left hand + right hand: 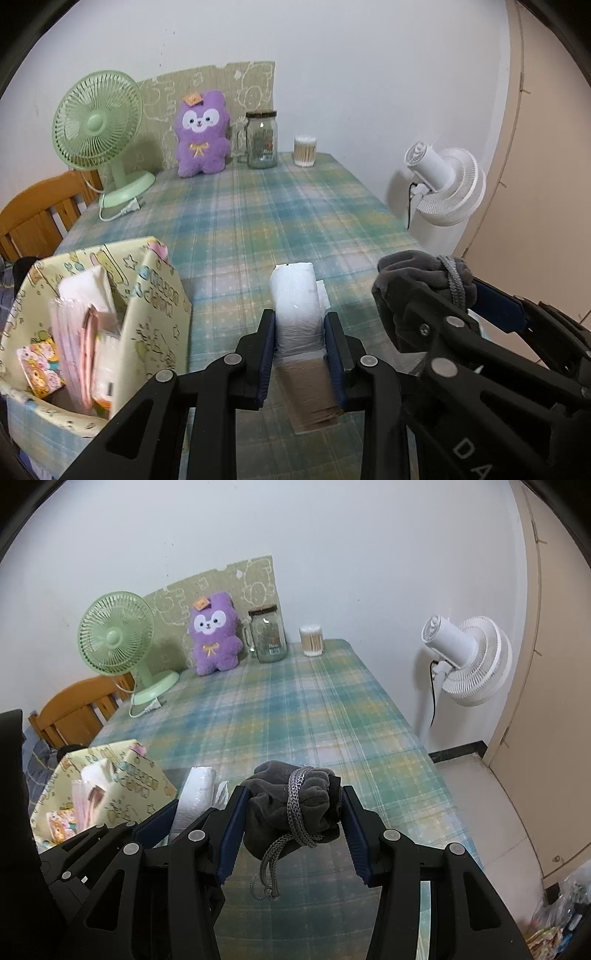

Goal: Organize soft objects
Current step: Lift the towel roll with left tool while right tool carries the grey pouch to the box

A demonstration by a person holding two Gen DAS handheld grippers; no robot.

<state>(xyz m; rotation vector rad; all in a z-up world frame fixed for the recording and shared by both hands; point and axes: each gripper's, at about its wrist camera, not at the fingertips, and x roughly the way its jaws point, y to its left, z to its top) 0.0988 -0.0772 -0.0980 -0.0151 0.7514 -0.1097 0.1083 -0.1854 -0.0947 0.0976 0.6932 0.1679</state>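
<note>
Left wrist view: left hand-held gripper [299, 350] pinches a white packet [295, 299], right hand-held gripper [291, 823] clamps a grey pouch [291, 805], both above the worktop [258, 206]; next, likely carry them to the patterned box [155, 310]

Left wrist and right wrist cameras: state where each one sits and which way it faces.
Left wrist: on the left gripper, looking down its fingers over the plaid table toward the wall; its fingers clamp a white packet; the right gripper shows at right.
Right wrist: on the right gripper, same heading; its fingers clamp a grey drawstring pouch; the left gripper shows at lower left.
Shared: purple plush, green fan, yellow box, white packet.
</note>
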